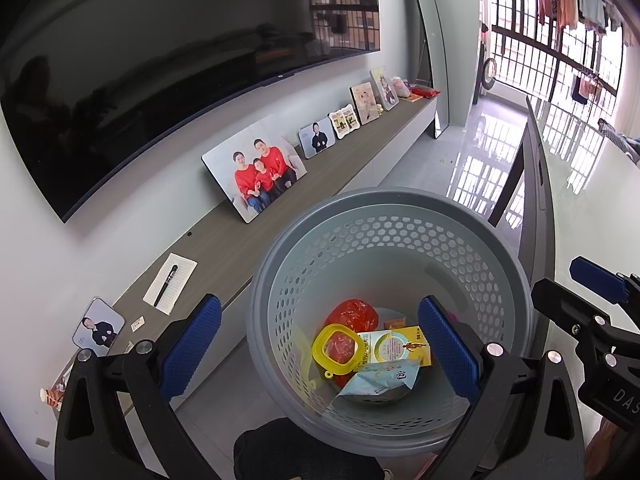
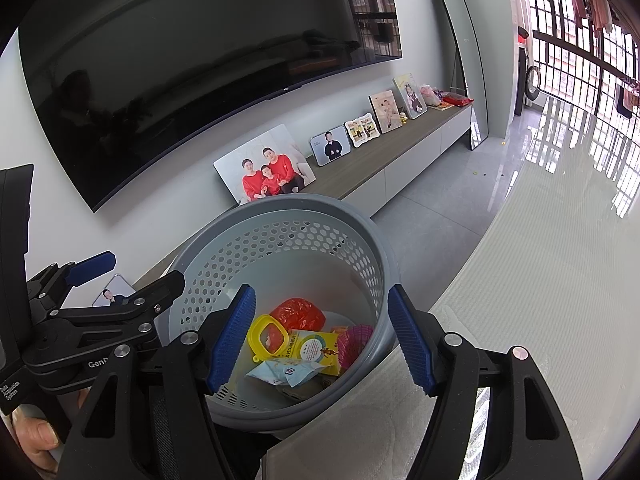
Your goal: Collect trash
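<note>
A grey perforated trash basket (image 1: pixel 400 216) stands on the floor beside the table; it also shows in the right wrist view (image 2: pixel 280 208). Inside lie a red plastic bag (image 1: pixel 354 314), a yellow lid (image 1: pixel 338 346), a yellow box (image 1: pixel 400 346), a light blue wrapper (image 1: pixel 380 378) and a pink cup (image 2: pixel 354 342). My left gripper (image 1: pixel 320 352) is open and empty above the basket. My right gripper (image 2: pixel 322 340) is open and empty above it too, and shows at the right of the left wrist view (image 1: pixel 596 280).
A low TV shelf (image 1: pixel 248 240) along the wall holds photo frames (image 1: pixel 256 168), a notepad with pen (image 1: pixel 170 284) and small items. A large TV (image 1: pixel 160 72) hangs above. A white table (image 2: pixel 540 280) lies to the right. A mirror (image 1: pixel 430 40) leans on the wall.
</note>
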